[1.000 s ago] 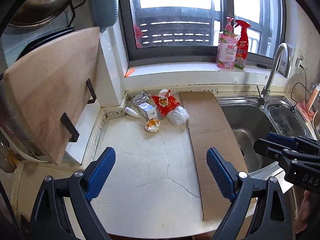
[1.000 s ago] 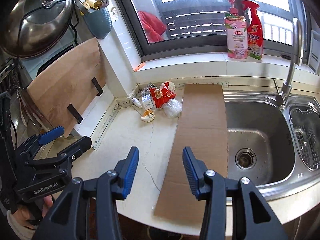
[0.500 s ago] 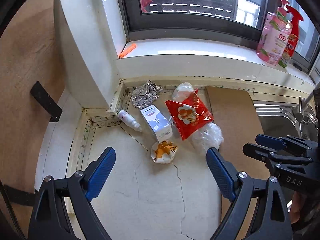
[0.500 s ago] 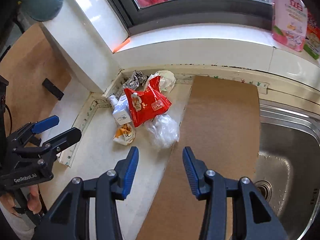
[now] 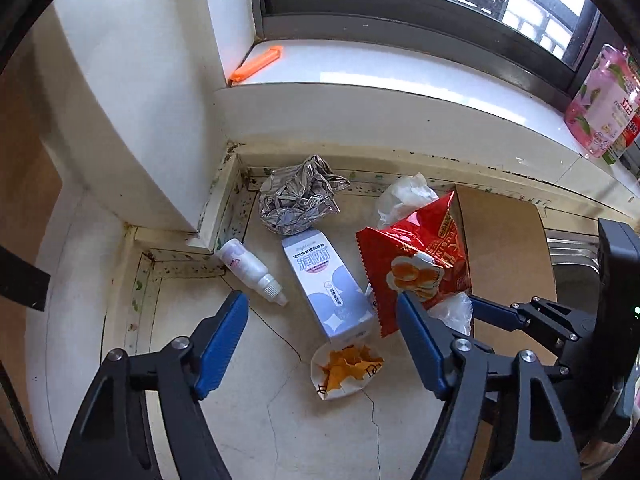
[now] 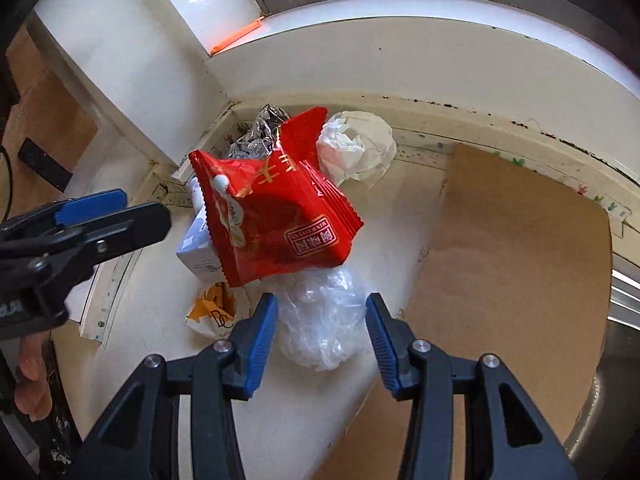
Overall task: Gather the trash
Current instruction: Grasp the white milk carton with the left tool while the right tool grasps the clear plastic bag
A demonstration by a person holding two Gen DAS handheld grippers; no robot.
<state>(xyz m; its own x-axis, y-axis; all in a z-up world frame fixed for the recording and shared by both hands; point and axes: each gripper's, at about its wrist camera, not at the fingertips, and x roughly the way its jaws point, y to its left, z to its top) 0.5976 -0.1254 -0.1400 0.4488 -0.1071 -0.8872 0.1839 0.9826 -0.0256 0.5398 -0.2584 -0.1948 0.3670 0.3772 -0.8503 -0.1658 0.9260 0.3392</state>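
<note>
A heap of trash lies in the counter's back corner: a red snack bag (image 5: 416,264) (image 6: 272,216), a white-and-blue box (image 5: 328,288), a small white bottle (image 5: 250,270), crumpled foil (image 5: 296,200), a white wad (image 6: 356,148), a paper cup with orange scraps (image 5: 344,372) and a clear plastic bag (image 6: 320,316). My left gripper (image 5: 320,312) hovers over the box's near end and the cup, its jaws closing, pads touching nothing. My right gripper (image 6: 320,308) stands open astride the clear bag, just right of the left one.
A brown cardboard sheet (image 6: 512,264) lies right of the heap, with the steel sink (image 6: 616,400) beyond it. A white column (image 5: 140,100) and the window sill wall in the corner. An orange clip (image 5: 256,66) and a pink bottle (image 5: 600,108) rest on the sill.
Both grippers have moved forward and down onto the trash heap, which now fills the views. The left jaws have narrowed; the right jaws kept their width and now straddle the clear bag.
</note>
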